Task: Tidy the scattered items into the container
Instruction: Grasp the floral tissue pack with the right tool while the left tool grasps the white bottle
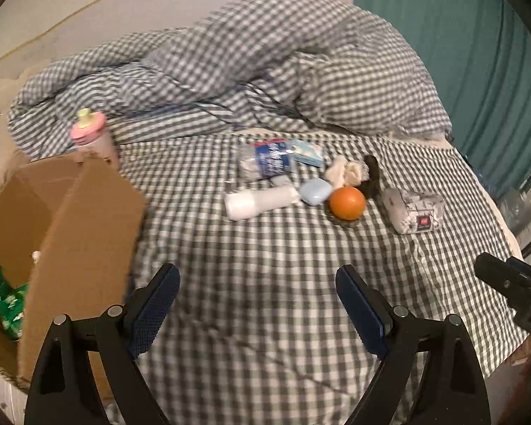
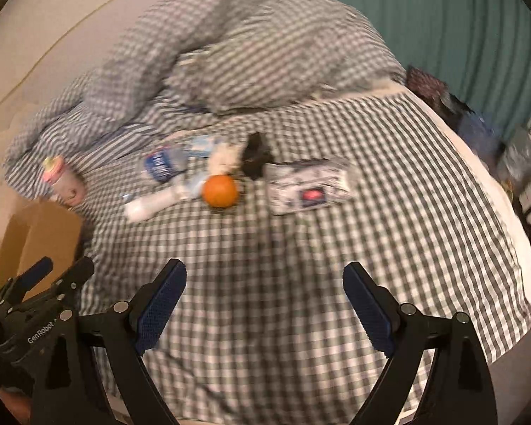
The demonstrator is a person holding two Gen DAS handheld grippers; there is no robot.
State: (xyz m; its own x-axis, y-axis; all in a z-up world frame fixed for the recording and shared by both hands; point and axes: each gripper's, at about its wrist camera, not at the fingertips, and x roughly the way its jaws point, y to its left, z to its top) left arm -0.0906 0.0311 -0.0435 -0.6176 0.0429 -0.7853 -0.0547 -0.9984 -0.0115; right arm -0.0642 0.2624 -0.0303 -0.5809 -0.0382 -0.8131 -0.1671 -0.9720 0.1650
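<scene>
A cardboard box (image 1: 85, 219) stands open at the left of the bed, with a green packet (image 1: 7, 304) inside. It also shows in the right wrist view (image 2: 39, 237). Scattered on the checked sheet are an orange (image 1: 347, 202), a tissue pack (image 1: 414, 210), a white roll (image 1: 260, 201), a light blue case (image 1: 315, 191), a crumpled water bottle (image 1: 265, 164), socks (image 1: 347, 171) and a black item (image 1: 371, 177). My left gripper (image 1: 258, 283) is open and empty above the sheet. My right gripper (image 2: 265, 279) is open and empty, short of the orange (image 2: 220, 190).
A pink bottle (image 1: 90, 138) stands behind the box. A rumpled checked duvet (image 1: 265, 71) lies at the back. A teal curtain (image 1: 478, 53) hangs at the right. The bed's right edge (image 2: 513, 212) drops off to clutter on the floor.
</scene>
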